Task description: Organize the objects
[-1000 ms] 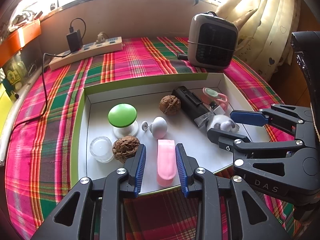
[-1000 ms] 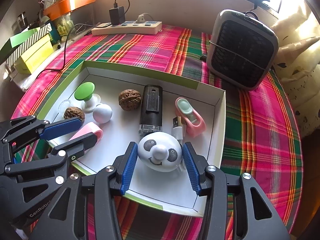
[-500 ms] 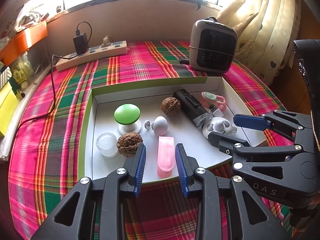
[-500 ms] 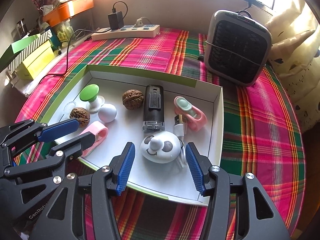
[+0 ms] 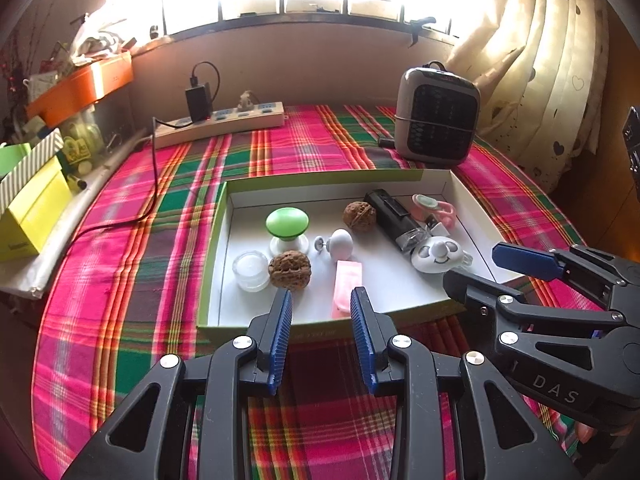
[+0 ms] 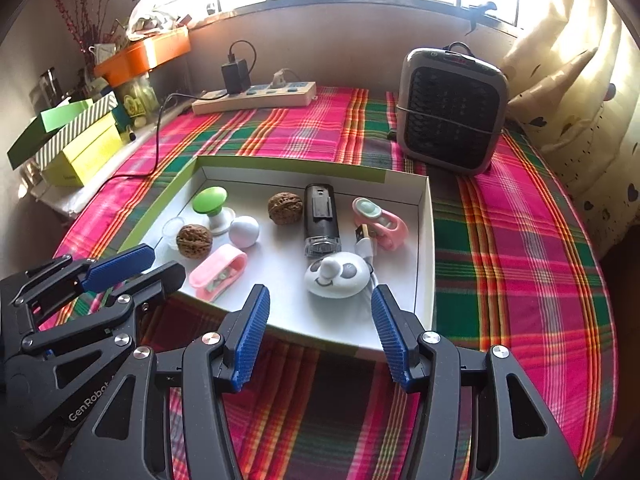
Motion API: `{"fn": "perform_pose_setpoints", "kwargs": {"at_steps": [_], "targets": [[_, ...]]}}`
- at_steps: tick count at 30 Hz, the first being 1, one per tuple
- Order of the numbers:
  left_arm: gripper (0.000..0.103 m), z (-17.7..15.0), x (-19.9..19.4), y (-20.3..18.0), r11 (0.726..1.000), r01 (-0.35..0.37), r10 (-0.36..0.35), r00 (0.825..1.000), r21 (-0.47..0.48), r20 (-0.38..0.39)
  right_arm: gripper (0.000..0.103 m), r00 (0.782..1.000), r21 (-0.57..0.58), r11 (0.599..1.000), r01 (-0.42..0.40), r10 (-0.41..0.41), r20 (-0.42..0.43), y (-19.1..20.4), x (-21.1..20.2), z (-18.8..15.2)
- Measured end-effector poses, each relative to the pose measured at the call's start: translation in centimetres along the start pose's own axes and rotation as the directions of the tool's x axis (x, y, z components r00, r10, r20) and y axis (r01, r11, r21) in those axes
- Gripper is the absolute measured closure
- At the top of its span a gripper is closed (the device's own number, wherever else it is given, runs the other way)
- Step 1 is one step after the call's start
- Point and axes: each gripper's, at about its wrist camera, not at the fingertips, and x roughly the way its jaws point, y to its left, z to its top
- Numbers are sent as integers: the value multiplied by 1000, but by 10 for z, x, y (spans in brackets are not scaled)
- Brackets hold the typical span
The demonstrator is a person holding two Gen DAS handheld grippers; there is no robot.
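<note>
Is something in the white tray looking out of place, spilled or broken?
Nothing stands out. The two walnuts, panda gadget and pink case lie loose in the tray, unspilled and undamaged.

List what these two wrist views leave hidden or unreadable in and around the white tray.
- Pink case: contents too small to identify in the right wrist view; only its closed top shows in the left.
- Cable by the panda gadget: the far end runs under the gadget in both views.
- Tray's near wall: printed text too small, left wrist view.
- Outside the window: blown out by glare, both views.
</note>
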Motion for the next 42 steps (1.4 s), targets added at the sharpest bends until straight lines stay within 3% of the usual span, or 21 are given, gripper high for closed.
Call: {"fn": "perform_pose_setpoints", "kwargs": {"at_steps": [10,26,42], "targets": [[74,-20,-21,1,998,-56,57,998,-12,32,49,998,14,1000,11,-12,54,7,-23,-21],[74,-62,-25,-2,997,-78,77,997,-25,-32,49,999,16,1000,12,-12,31,12,-25,-59],[74,-75,-17,7,995,-71,66,995,-68,-72,49,1000,23,1000,11,-11,14,11,-22,-80]]}}
